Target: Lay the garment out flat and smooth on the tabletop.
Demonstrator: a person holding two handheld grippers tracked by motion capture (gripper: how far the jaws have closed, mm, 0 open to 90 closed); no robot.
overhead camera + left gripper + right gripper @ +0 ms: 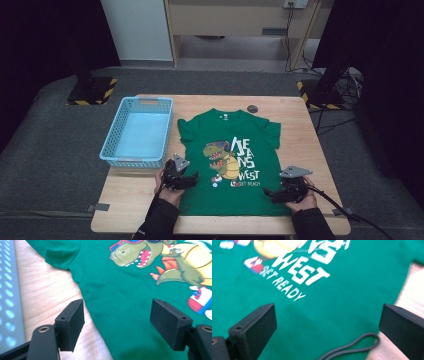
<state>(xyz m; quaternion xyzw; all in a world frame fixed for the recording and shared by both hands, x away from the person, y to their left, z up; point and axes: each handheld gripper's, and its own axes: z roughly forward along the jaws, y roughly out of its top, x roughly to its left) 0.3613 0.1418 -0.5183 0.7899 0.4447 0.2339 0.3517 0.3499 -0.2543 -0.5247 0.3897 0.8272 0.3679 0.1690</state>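
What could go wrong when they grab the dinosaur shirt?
The green T-shirt lies flat, so the open left gripper, hovering at its side edge, might pinch only the top layer, or miss the cloth and scrape the table. A grey cable loops on the shirt near the right gripper and could snag. The blue basket sits close and may get bumped.

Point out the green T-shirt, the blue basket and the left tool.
green T-shirt [197,132], high view, plain chest fabric left of the dinosaur print.
blue basket [111,132], high view, its left wall.
left tool [191,178], high view, midway between its fingertips.
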